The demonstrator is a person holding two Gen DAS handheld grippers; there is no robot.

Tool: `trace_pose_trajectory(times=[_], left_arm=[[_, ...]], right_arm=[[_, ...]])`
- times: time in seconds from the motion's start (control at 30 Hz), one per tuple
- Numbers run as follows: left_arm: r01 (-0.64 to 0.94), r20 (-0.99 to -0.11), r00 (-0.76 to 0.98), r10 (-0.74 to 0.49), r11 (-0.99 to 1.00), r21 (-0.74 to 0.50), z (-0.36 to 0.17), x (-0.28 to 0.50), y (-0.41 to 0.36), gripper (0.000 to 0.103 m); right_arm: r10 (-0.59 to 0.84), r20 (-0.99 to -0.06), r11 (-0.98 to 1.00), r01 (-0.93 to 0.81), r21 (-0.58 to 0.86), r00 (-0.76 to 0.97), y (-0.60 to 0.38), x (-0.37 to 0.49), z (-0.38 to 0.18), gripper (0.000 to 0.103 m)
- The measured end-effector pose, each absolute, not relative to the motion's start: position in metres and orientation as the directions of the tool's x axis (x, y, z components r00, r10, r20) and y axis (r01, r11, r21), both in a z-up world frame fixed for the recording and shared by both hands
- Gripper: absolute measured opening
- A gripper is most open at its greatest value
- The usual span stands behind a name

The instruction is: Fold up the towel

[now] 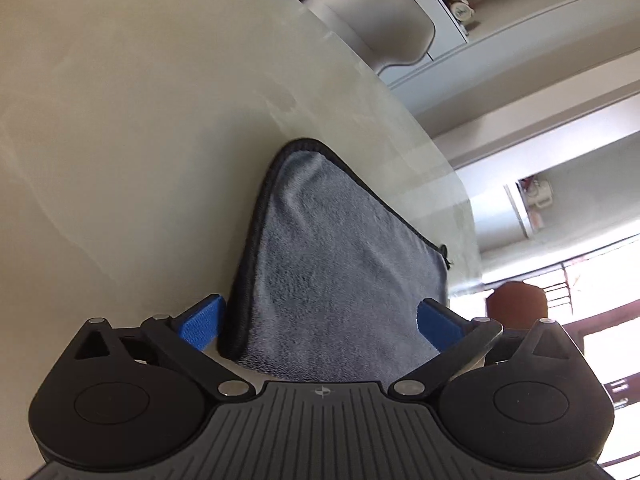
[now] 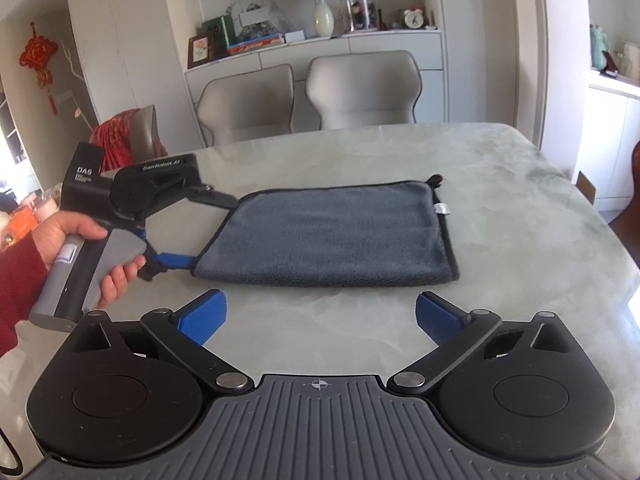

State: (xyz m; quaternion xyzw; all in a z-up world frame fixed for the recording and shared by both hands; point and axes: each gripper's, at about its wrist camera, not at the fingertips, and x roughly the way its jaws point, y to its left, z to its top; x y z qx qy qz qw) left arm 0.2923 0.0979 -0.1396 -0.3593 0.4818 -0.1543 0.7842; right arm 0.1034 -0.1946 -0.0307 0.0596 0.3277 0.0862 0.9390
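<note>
Straddling the left edge of the grey towel (image 2: 328,236), which lies folded flat at the centre of the table (image 2: 520,240), the left claw (image 2: 212,228) gapes unclosed; the right claw (image 2: 320,312), lower centre, hangs spread and empty. Closing on both layers together would likely keep edges aligned.

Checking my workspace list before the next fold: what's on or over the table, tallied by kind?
Towel, grey, folded, on the table: 1
Grippers, both open: 2, left gripper straddling the towel's left edge, right gripper clear of the towel
Total: 3
</note>
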Motion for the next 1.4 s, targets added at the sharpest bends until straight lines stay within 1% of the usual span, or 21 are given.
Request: trace_pose_trajectory(times=[0.17,0.23,0.27,0.3,0.33,0.4,0.43,0.47,0.7,0.8,0.97,1.03,1.07,1.1,1.13,1.23,1.27,1.3,1.33,1.37,1.4], left_arm=[[-0.165,-0.629,0.482,-0.610,0.642,-0.749,-0.145,0.299,0.102,0.101],[-0.172,-0.642,0.466,-0.609,0.650,-0.741,-0.145,0.302,0.102,0.086],[-0.169,-0.651,0.458,-0.606,0.659,-0.733,-0.145,0.303,0.102,0.075],[-0.165,-0.660,0.449,-0.603,0.670,-0.724,-0.145,0.305,0.101,0.061],[-0.170,-0.671,0.436,-0.599,0.678,-0.715,-0.147,0.306,0.101,0.053],[-0.186,-0.687,0.415,-0.596,0.684,-0.706,-0.150,0.308,0.101,0.022],[-0.197,-0.695,0.404,-0.595,0.685,-0.701,-0.152,0.309,0.102,0.014],[-0.201,-0.699,0.400,-0.593,0.687,-0.698,-0.152,0.310,0.102,0.013],[-0.201,-0.708,0.387,-0.591,0.695,-0.690,-0.143,0.316,0.101,0.012],[-0.190,-0.712,0.377,-0.593,0.703,-0.685,-0.135,0.319,0.100,0.012],[-0.188,-0.712,0.366,-0.599,0.701,-0.687,-0.128,0.321,0.099,0.012],[-0.186,-0.717,0.366,-0.593,0.708,-0.681,-0.127,0.322,0.098,0.012],[-0.189,-0.717,0.365,-0.594,0.707,-0.681,-0.127,0.321,0.098,0.012],[-0.192,-0.717,0.364,-0.594,0.706,-0.682,-0.127,0.321,0.098,0.012],[-0.195,-0.717,0.363,-0.595,0.704,-0.683,-0.127,0.321,0.098,0.013],[-0.204,-0.718,0.369,-0.590,0.702,-0.682,-0.126,0.321,0.102,0.020],[-0.203,-0.718,0.378,-0.584,0.705,-0.680,-0.125,0.321,0.103,0.029],[-0.201,-0.718,0.388,-0.578,0.707,-0.678,-0.124,0.320,0.104,0.040],[-0.201,-0.715,0.399,-0.574,0.706,-0.679,-0.124,0.320,0.107,0.046],[-0.205,-0.712,0.407,-0.572,0.703,-0.681,-0.124,0.320,0.108,0.057],[-0.214,-0.710,0.418,-0.567,0.698,-0.683,-0.124,0.321,0.112,0.064]], right_arm=[[0.249,-0.608,0.968,-0.215,0.130,0.754,-0.179,0.114,-0.034,0.102],[0.267,-0.595,0.960,-0.261,0.098,0.758,-0.170,0.120,-0.036,0.100],[0.275,-0.591,0.956,-0.281,0.086,0.758,-0.166,0.123,-0.038,0.096],[0.284,-0.595,0.951,-0.301,0.073,0.752,-0.161,0.127,-0.040,0.092],[0.294,-0.603,0.943,-0.330,0.053,0.742,-0.155,0.133,-0.043,0.082],[0.303,-0.627,0.921,-0.389,0.000,0.718,-0.139,0.149,-0.049,0.068],[0.305,-0.634,0.910,-0.413,-0.024,0.710,-0.132,0.155,-0.052,0.067],[0.308,-0.632,0.900,-0.433,-0.049,0.711,-0.125,0.159,-0.054,0.067],[0.352,-0.623,0.787,-0.582,-0.206,0.698,-0.080,0.186,-0.077,0.067],[0.330,-0.614,0.738,-0.602,-0.306,0.717,-0.066,0.189,-0.088,0.066],[0.320,-0.610,0.688,-0.620,-0.376,0.725,-0.053,0.196,-0.099,0.065],[0.301,-0.619,0.680,-0.618,-0.394,0.725,-0.048,0.202,-0.102,0.058],[0.289,-0.624,0.677,-0.616,-0.402,0.726,-0.046,0.205,-0.104,0.048],[0.280,-0.633,0.675,-0.617,-0.405,0.722,-0.044,0.208,-0.105,0.040],[0.274,-0.646,0.677,-0.620,-0.397,0.713,-0.043,0.211,-0.104,0.037],[0.261,-0.673,0.691,-0.621,-0.370,0.692,-0.042,0.220,-0.102,0.021],[0.260,-0.672,0.691,-0.620,-0.372,0.693,-0.042,0.220,-0.101,0.011],[0.263,-0.669,0.699,-0.615,-0.364,0.696,-0.044,0.221,-0.098,0.008],[0.270,-0.662,0.718,-0.604,-0.345,0.699,-0.047,0.221,-0.095,0.008],[0.276,-0.656,0.736,-0.593,-0.326,0.703,-0.051,0.221,-0.091,0.008],[0.283,-0.650,0.755,-0.582,-0.303,0.706,-0.055,0.222,-0.088,0.008]])
